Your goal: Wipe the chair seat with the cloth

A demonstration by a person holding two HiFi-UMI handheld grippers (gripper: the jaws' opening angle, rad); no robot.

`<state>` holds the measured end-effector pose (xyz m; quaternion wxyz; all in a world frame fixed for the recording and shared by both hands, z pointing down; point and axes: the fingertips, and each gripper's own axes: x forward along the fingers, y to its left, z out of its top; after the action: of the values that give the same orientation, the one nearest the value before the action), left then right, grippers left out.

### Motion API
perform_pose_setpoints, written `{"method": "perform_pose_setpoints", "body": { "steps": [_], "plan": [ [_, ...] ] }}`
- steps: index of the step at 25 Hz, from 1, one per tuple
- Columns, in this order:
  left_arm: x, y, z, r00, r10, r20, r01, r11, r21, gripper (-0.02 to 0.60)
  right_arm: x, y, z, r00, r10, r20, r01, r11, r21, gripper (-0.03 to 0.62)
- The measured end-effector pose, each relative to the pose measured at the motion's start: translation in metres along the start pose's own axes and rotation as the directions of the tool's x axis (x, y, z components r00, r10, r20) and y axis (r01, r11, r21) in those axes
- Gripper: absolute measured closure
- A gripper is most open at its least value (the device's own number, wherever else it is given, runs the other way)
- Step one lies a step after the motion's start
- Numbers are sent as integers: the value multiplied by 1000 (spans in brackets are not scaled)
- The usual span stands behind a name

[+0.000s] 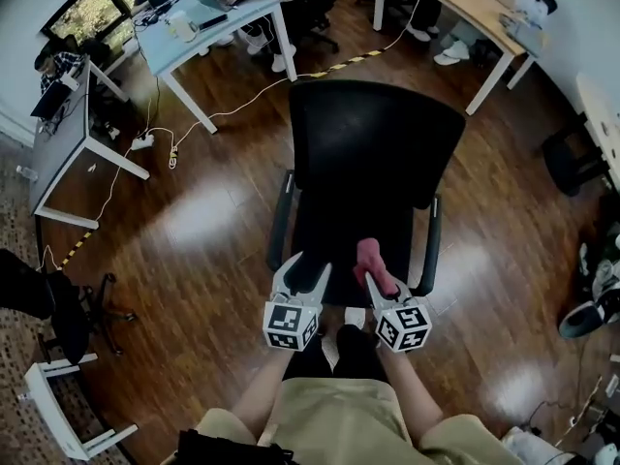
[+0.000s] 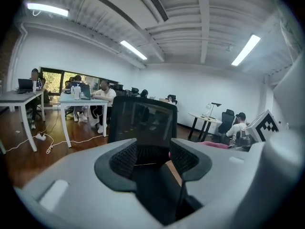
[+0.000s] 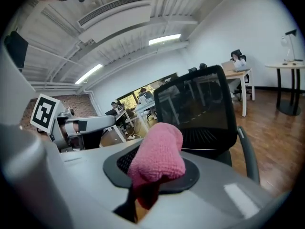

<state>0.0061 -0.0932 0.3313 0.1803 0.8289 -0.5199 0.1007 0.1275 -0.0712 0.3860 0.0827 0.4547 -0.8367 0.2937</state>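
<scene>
Clearly the first risk sits in the right gripper [image 3: 153,173] itself: its jaws are pressed onto one end of the pink cloth [image 3: 157,155], and the rest pokes out past the tips as a thick, blunt roll. Held as a wad, it would likely wipe only a narrow strip, and a hard drag across the seat could pull it loose or fold it back so bare plastic scrapes instead.

The left gripper [image 2: 152,159] is beside it with jaws spread and nothing between them, so nothing steadies the chair. A firm push may make it swivel or roll away, if it is that kind of office chair.

The cloth looks nubbly and soft, like looped knit. The jaw pads are black and finely ribbed, set in smooth grey shells.

Just ahead of both tips lies the chair seat [image 1: 334,231], matte black. Slim, curved armrests [image 1: 279,219] flank it outside each gripper. Beyond rises the backrest [image 1: 373,139], a see-through black mesh with rounded corners. Farther off, the floor [image 1: 194,221] is dark, glossy wood planking.
</scene>
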Motion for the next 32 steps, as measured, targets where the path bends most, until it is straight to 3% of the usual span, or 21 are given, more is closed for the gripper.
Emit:
{"method": "perform_pose_setpoints", "body": {
  "steps": [3,8,10,13,15,20,23,26,29,31,32],
  "plan": [
    [33,21,-31,999,30,-31,-30,1000,-5,383,43,-26,-10,1000,10,3,-10,999,33,530],
    [83,53,-115,990,17,-143,-23,999,-43,370,144,-63,-24,996,80,-39,-79,997,17,530],
    [97,64,-149,979,29,-203,-48,995,-88,370,184,-75,-37,989,124,-80,-123,992,17,530],
    [108,76,-195,961,65,-270,-124,971,-204,368,243,-91,-67,981,141,-134,-148,988,-45,530],
    [106,79,-231,947,62,-314,-138,965,-225,368,283,-96,-92,979,141,-148,-149,988,-48,530],
    [87,75,-290,911,-32,-410,-72,969,-237,360,382,-101,-149,973,180,-142,-171,983,73,530],
    [76,84,-313,892,-53,-449,-56,972,-228,360,439,-95,-178,973,194,-125,-178,976,128,531],
    [80,85,-324,881,-69,-468,-45,973,-227,360,470,-106,-195,978,113,-176,-100,991,84,533],
    [95,75,-331,881,-104,-462,-6,973,-231,360,444,-166,-193,978,-73,-196,83,995,46,536],
    [106,67,-330,881,-133,-454,24,971,-238,359,393,-240,-185,944,-272,-188,281,959,25,536],
    [110,63,-327,882,-145,-449,36,970,-241,359,359,-280,-181,907,-377,-189,386,922,13,536]
  ]
}}
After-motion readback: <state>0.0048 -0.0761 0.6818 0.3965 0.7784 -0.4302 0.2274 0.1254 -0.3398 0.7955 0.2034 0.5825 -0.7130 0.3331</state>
